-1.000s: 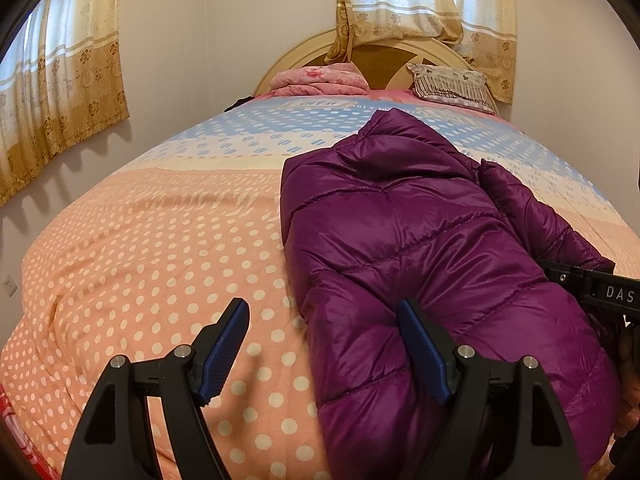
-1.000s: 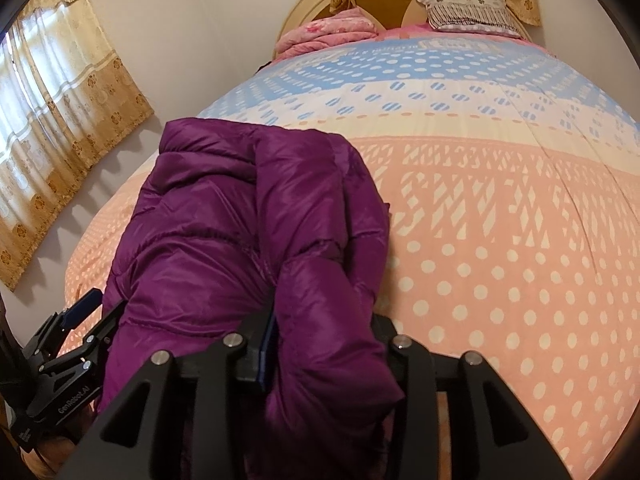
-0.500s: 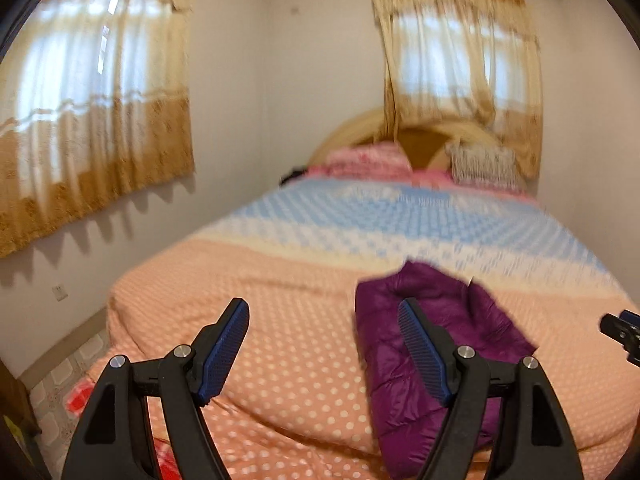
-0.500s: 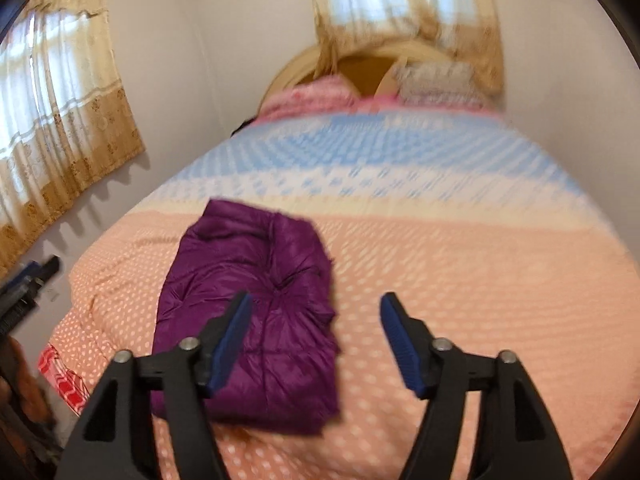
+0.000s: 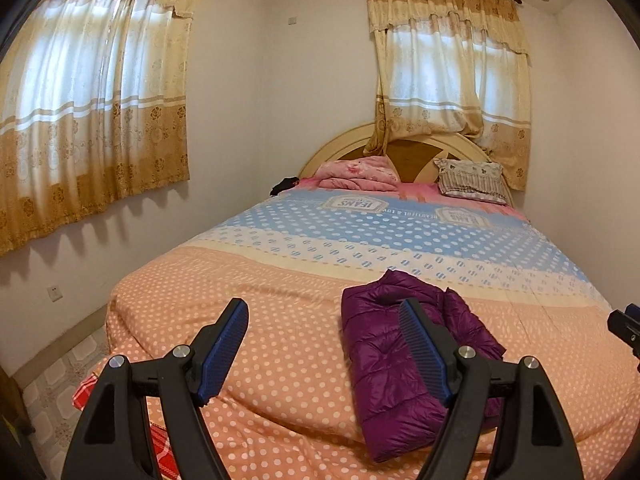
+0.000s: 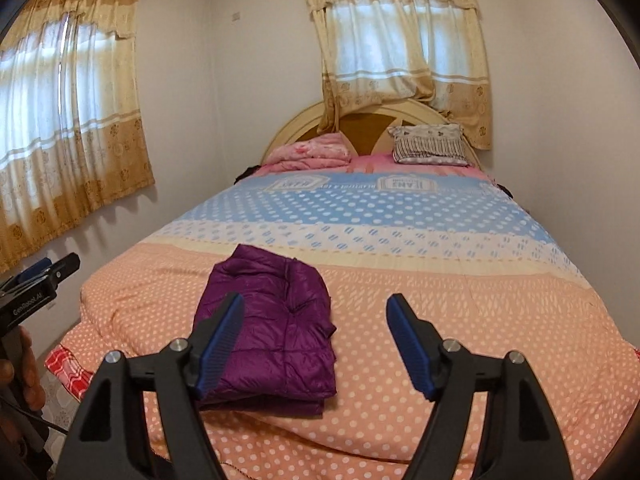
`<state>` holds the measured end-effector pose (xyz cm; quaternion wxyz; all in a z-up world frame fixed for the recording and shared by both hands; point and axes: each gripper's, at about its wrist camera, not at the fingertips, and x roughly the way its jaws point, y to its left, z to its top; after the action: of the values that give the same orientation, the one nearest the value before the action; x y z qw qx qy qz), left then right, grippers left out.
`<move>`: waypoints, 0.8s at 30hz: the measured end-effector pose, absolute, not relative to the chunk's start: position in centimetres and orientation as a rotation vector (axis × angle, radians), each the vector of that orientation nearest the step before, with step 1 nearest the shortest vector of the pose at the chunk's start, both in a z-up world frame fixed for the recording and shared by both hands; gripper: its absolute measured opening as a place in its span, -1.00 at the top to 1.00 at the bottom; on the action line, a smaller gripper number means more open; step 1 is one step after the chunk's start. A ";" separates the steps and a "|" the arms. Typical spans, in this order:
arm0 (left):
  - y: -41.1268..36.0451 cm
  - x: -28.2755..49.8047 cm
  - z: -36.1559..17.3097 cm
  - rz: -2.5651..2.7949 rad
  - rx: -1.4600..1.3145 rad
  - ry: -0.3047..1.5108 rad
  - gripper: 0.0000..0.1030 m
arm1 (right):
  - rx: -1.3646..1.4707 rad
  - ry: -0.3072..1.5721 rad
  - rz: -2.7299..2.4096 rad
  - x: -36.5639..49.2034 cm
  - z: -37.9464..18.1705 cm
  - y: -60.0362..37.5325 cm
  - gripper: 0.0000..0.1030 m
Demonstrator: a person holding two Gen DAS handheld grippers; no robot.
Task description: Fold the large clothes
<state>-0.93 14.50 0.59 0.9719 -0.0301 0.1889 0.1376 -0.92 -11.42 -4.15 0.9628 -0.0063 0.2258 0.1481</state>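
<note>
Your left claw [image 5: 324,350] stands apart, empty, above the bed [image 5: 280,360]. Your right claw [image 6: 316,346] is opening, nothing between its pads. The folded purple puffer jacket [image 6: 276,328] lies on the polka-dot duvet [image 6: 440,320] near the bed's foot.

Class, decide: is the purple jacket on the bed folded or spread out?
Folded. The jacket lies as a compact rectangle with stacked layers at its near edge, on the bed.
</note>
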 end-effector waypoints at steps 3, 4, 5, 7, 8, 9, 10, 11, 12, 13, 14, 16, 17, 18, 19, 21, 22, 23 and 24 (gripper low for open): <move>14.7 -0.9 0.4 0.278 -0.067 0.384 -0.52 | -0.006 0.460 0.302 -0.8 -4.2 -11.4 -0.48; 14.7 -0.9 0.4 0.278 -0.067 0.385 -0.52 | -0.007 0.462 0.303 -1.0 -4.3 -11.3 -0.48; 14.6 -0.9 0.4 0.278 -0.065 0.385 -0.52 | -0.006 0.463 0.302 -1.0 -4.3 -11.3 -0.48; 14.6 -1.0 0.5 0.280 -0.064 0.384 -0.52 | -0.005 0.463 0.306 -0.9 -4.3 -11.3 -0.48; 14.6 -1.0 0.4 0.279 -0.064 0.385 -0.52 | -0.003 0.463 0.309 -0.9 -4.3 -11.2 -0.48; 14.6 -1.0 0.5 0.278 -0.063 0.384 -0.52 | -0.004 0.464 0.309 -1.0 -4.3 -11.2 -0.48; 14.7 -1.0 0.4 0.278 -0.061 0.384 -0.52 | -0.006 0.463 0.311 -1.1 -4.4 -11.2 -0.48; 14.7 -1.0 0.4 0.278 -0.061 0.385 -0.52 | -0.007 0.464 0.311 -1.1 -4.4 -11.1 -0.48; 14.7 -1.0 0.4 0.278 -0.062 0.385 -0.52 | -0.007 0.465 0.312 -1.1 -4.5 -11.2 -0.48; 14.7 -1.0 0.4 0.278 -0.064 0.387 -0.52 | -0.004 0.466 0.315 -1.2 -4.5 -11.2 -0.48; 14.8 -1.0 0.3 0.279 -0.065 0.389 -0.52 | -0.003 0.468 0.319 -1.2 -4.6 -11.2 -0.48; 14.8 -0.9 0.2 0.279 -0.065 0.392 -0.52 | -0.004 0.468 0.319 -1.2 -4.6 -11.2 -0.48; 14.8 -0.9 0.2 0.280 -0.063 0.393 -0.52 | -0.003 0.468 0.320 -1.2 -4.6 -11.2 -0.48; 14.8 -0.8 0.2 0.280 -0.062 0.394 -0.52 | 0.000 0.469 0.321 -1.2 -4.6 -11.2 -0.48; 14.8 -0.8 0.1 0.279 -0.063 0.395 -0.52 | 0.000 0.469 0.319 -1.2 -4.6 -11.1 -0.48; 14.8 -0.8 0.1 0.279 -0.062 0.398 -0.52 | -0.001 0.468 0.320 -1.2 -4.6 -11.2 -0.48; 14.8 -0.8 0.1 0.279 -0.063 0.399 -0.52 | -0.001 0.468 0.320 -1.2 -4.5 -11.2 -0.48; 14.8 -0.8 0.0 0.279 -0.063 0.400 -0.52 | -0.002 0.468 0.321 -1.2 -4.5 -11.2 -0.48; 14.8 -0.8 0.1 0.279 -0.063 0.400 -0.52 | -0.002 0.468 0.322 -1.2 -4.6 -11.2 -0.48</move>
<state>-0.77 14.84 0.07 0.9699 -0.0311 0.1979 0.1381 -1.21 -11.23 -4.56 0.9600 -0.0011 0.2308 0.1586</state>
